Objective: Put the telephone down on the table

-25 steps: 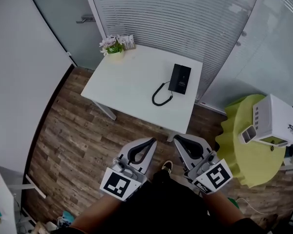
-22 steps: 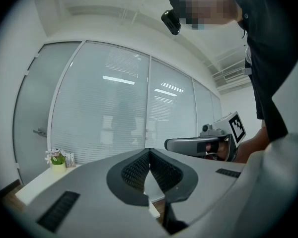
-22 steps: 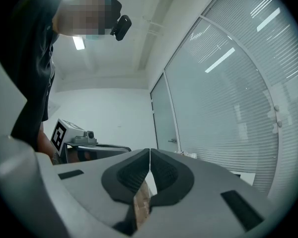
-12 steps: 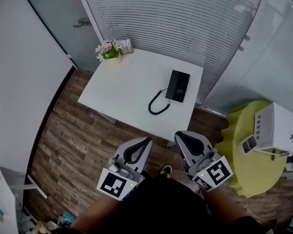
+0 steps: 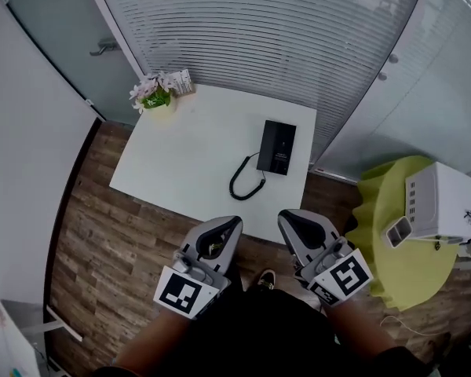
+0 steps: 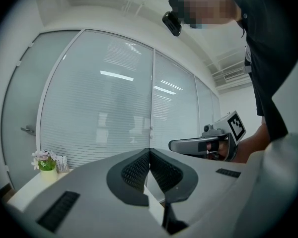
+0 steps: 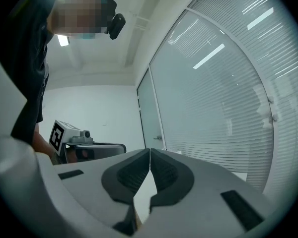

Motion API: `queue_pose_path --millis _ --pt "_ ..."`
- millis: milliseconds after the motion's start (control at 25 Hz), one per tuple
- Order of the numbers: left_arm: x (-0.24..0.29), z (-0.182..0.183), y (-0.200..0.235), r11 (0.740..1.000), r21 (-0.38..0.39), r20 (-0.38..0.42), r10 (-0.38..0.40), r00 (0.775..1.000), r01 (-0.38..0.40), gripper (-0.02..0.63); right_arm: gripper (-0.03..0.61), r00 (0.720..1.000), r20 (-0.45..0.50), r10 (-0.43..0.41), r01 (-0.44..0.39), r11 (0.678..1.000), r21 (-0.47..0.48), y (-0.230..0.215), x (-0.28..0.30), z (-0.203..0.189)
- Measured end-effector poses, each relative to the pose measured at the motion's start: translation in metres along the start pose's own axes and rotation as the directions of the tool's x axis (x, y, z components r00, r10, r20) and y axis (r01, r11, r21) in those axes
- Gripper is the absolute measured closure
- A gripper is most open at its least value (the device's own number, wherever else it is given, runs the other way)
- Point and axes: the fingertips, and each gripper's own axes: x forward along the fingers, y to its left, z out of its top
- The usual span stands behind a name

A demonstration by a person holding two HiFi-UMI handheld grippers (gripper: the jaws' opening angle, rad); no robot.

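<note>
The telephone (image 5: 276,148) is a flat black rectangle, longer than it is wide, lying a little right of centre in the head view. It rests on the white table (image 5: 180,159), close to that table's right edge and well apart from both tools. A black coiled cord (image 5: 242,182) leaves its lower left end and loops across the tabletop toward the near edge. Whether the handset sits on the base is too small to tell.

At the table's far left corner stands a small flower pot (image 5: 151,97) with pink blooms.

The left gripper (image 5: 237,221) and the right gripper (image 5: 282,214) hang side by side at the lower middle of the frame, over the wooden floor (image 5: 102,242) just short of the table. Each has its jaws pressed together, with nothing between them.
</note>
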Motion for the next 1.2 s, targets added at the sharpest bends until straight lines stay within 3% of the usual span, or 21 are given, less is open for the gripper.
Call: queue_pose_path --millis 360,680,880,1200 --pt "0.053 0.011 0.083 0.986 0.009 -0.008 -0.165 0.986 0.165 0.604 0.555 0.983 -0.011 -0.182 0.182 0.983 -0.008 -0.048 0.067 0.013" --pt "0.075 0.005 0.125 0.945 -0.012 -0.043 -0.328 0.944 0.327 0.604 0.555 0.944 -0.033 -0.329 0.329 0.944 0.009 -0.069 0.110 0.008" --pt "0.081 -0.005 0.146 0.923 -0.043 -0.059 -0.384 0.921 0.382 0.604 0.555 0.913 -0.047 -0.404 0.406 0.913 0.044 -0.075 0.122 0.000" --pt "0.100 -0.011 0.152 0.898 -0.065 -0.061 -0.438 0.897 0.435 0.604 0.555 0.894 -0.078 -0.442 0.445 0.895 0.024 -0.085 0.132 -0.015"
